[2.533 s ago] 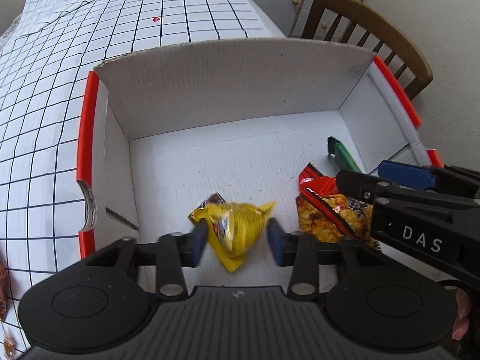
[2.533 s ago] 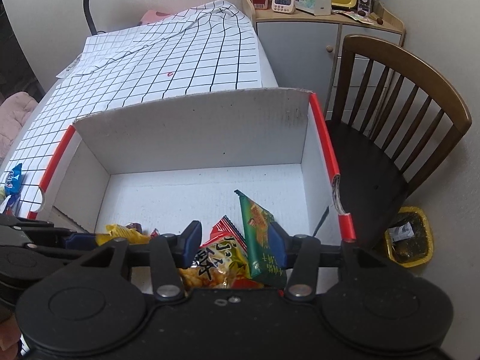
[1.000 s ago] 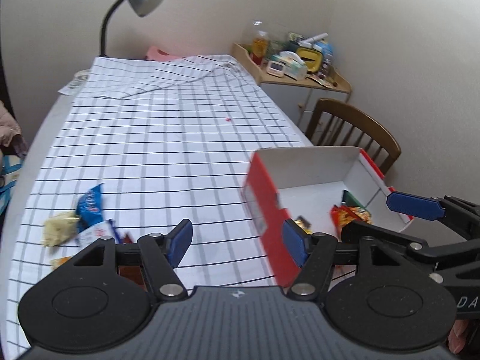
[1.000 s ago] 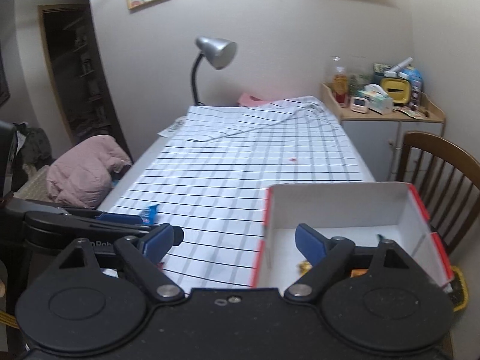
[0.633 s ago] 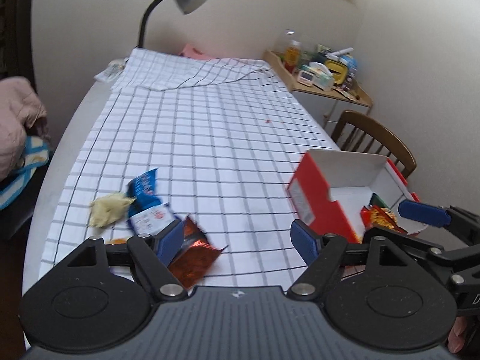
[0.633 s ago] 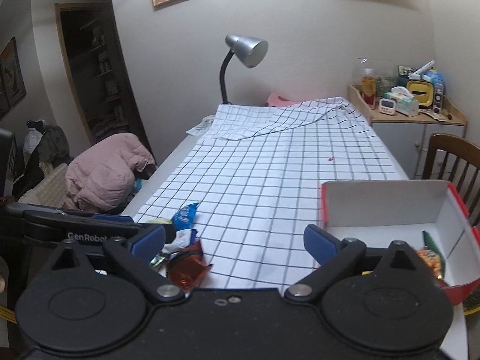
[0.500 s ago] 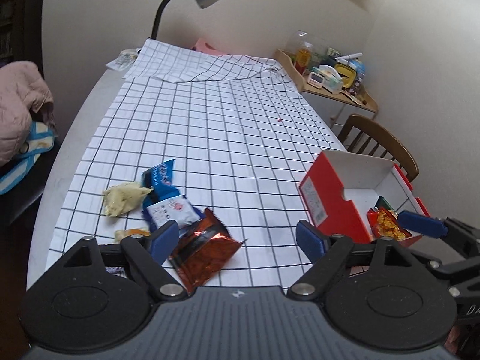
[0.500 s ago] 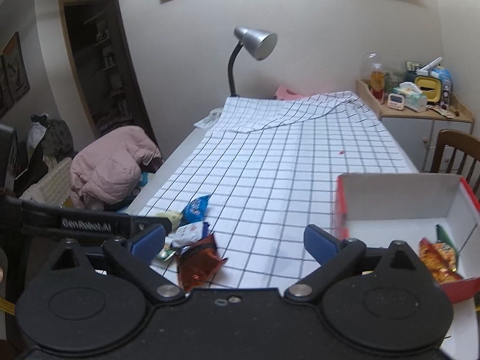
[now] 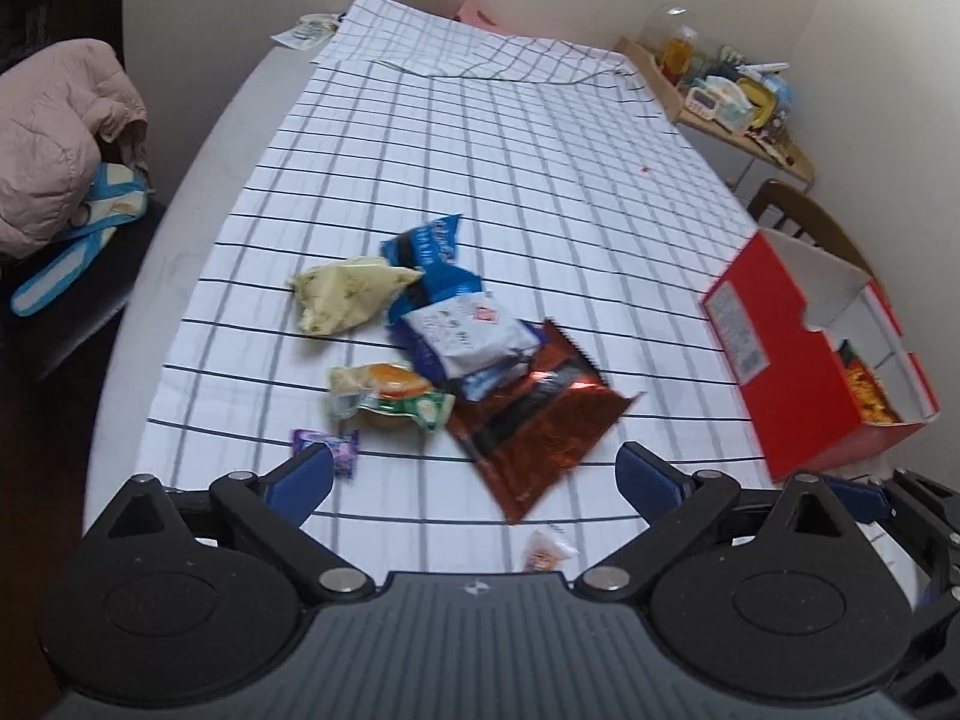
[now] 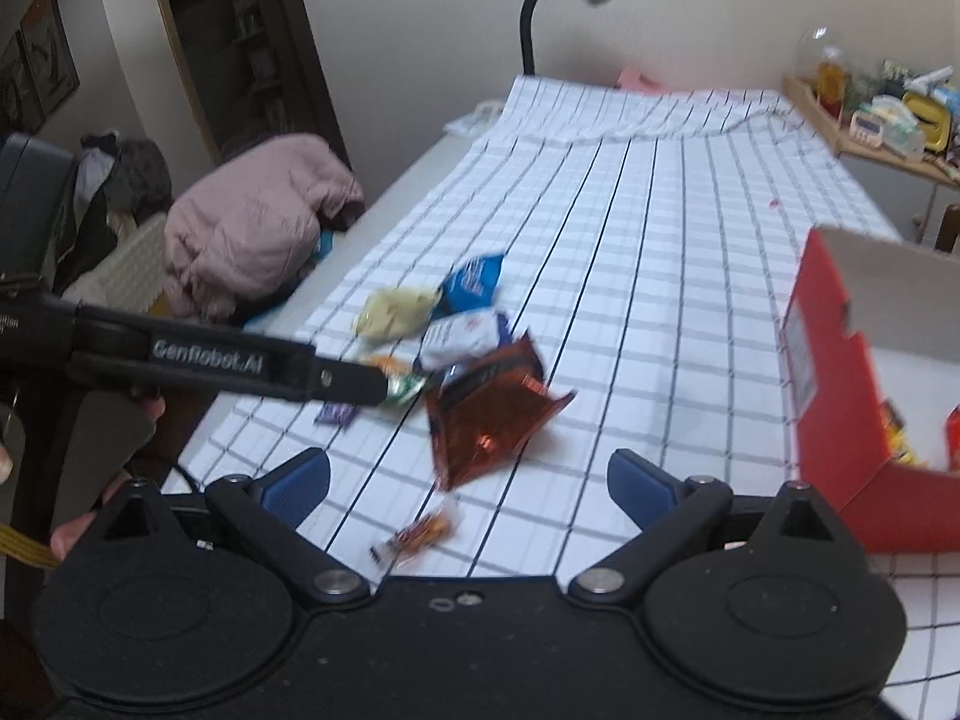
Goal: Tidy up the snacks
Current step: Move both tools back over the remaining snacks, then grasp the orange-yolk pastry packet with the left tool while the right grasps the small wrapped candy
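Overall, a long table [image 9: 198,192] ran into the far distance, covered by a white cloth [image 9: 540,138] ruled in a dark grid, its far end rumpled into folds. At the right edge stood a cardboard box [image 9: 780,354], red outside and plain white inside, with a few bright packets lying on its floor at the near end. A puffy pink jacket [image 10: 252,228] was heaped on a seat to the left of the table.

The loose snacks lay in a cluster left of the box and well apart from it. Biggest was a flat, shiny copper-red foil bag [image 9: 534,420] with a crinkled, jagged top. Partly over its far corner lay a white pouch [image 9: 462,330] on a blue bag [image 9: 429,252]. A pale, lumpy yellow pack [image 9: 342,294] touched the blue one on the left. Nearer sat an orange-and-green wrapper [image 9: 390,396], then a small purple sweet [image 9: 330,444], and nearest a tiny, blurred orange packet [image 9: 543,552].

The left gripper [image 9: 474,477] had just been spreading its jaws; they stood wide above the near end of the foil bag, blue pads clear of everything, gripping nothing. The right gripper [image 10: 468,477] had its jaws spread equally wide and bare, over the tiny packet and the foil bag's near tip.
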The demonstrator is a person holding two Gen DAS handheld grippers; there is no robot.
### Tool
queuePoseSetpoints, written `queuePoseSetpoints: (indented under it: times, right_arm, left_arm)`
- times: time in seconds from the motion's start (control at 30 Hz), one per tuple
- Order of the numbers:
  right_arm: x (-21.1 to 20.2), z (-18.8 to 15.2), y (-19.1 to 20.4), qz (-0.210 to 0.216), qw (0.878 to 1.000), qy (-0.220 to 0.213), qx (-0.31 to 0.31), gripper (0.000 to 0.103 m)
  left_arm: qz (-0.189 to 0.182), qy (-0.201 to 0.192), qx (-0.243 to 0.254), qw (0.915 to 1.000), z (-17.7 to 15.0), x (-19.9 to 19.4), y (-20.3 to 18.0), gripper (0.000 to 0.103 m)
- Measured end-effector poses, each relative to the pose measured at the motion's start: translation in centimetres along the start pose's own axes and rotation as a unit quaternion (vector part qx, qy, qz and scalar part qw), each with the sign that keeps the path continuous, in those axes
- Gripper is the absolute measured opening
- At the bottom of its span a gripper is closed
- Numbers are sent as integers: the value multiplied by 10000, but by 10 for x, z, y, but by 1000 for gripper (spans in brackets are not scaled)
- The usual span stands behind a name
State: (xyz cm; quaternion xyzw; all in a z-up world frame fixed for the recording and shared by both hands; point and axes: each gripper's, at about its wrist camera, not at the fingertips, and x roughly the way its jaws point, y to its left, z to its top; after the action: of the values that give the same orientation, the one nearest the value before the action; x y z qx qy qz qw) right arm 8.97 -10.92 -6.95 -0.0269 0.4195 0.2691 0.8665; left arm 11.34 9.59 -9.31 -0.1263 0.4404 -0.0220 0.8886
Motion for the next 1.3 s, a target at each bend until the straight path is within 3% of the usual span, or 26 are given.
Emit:
queuePoseSetpoints:
  times: [0.4, 0.67, 1.07, 1.13, 1.3]
  right_arm:
    - [64, -23, 19, -134, 9971, 720, -202, 93]
    - [86, -24, 18, -277, 9956, 878, -164, 85]
    - [97, -26, 34, -399, 9930, 947, -589, 60]
    - [96, -26, 37, -395, 9926, 949, -654, 52]
    - [94, -26, 38, -365, 9927, 928, -674, 37]
  left_arm:
    - [656, -74, 524, 9964, 3, 48, 19, 101]
    - [562, 109, 597, 9966, 13, 74, 22, 101]
    - [571, 252, 319, 9975, 22, 96, 27, 100]
    - [546, 260, 293, 9977, 22, 98, 27, 96]
    - [416, 369, 120, 9984, 24, 99, 31, 77]
